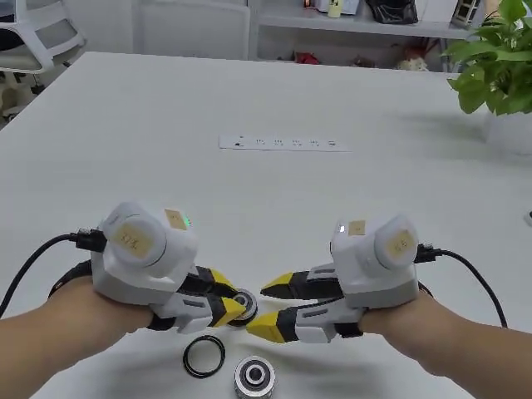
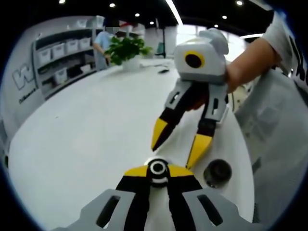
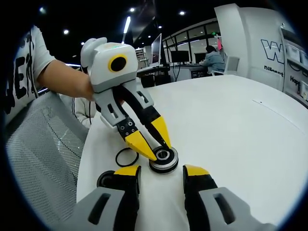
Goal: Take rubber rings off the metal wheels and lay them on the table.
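One white table [image 1: 274, 100], my left gripper [image 1: 229, 302] clamped on a metal wheel [image 1: 244, 302] sitting on it, my right gripper [image 1: 271, 307] jaws wide apart, empty, just beside that wheel, second wheel [image 1: 254, 376] and loose rubber ring [image 1: 204, 356] lying nearer me.

Metal wheel [image 1: 243, 302] lying flat, clamped between the yellow tips of the left gripper [image 1: 233, 299], loose black rubber ring [image 1: 204, 356] flat just beside those tips, second wheel [image 1: 254, 376] next to the ring.

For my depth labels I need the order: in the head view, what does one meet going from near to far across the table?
loose metal wheel → held metal wheel in the left gripper → power strip → leafy plant
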### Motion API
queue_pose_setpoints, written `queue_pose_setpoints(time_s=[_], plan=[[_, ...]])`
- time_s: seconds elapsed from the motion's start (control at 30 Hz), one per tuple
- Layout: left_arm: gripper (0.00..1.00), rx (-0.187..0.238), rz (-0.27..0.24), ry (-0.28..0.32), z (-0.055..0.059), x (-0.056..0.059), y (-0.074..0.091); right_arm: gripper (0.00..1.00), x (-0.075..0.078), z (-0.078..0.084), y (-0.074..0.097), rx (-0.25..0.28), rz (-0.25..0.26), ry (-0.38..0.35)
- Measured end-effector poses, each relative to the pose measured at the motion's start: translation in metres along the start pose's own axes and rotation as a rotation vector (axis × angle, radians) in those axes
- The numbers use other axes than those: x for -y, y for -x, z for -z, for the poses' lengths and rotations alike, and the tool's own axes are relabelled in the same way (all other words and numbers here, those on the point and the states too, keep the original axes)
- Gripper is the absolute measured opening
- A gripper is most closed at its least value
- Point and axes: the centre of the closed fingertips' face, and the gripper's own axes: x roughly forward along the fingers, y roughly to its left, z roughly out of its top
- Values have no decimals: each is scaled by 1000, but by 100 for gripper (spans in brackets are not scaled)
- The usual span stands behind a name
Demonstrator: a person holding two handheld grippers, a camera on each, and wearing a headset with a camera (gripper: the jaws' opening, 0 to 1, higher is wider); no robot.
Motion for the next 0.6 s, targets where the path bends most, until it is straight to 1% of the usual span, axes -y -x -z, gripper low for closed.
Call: queue_pose_setpoints(time_s=[0.2, 0.6], plan=[[14, 1, -9, -5, 0, 0, 0, 31, -1, -1, -1, 1, 1, 1], [14, 1, -31, 8, 0, 1, -1, 29, -1, 0, -3, 4, 8, -12]])
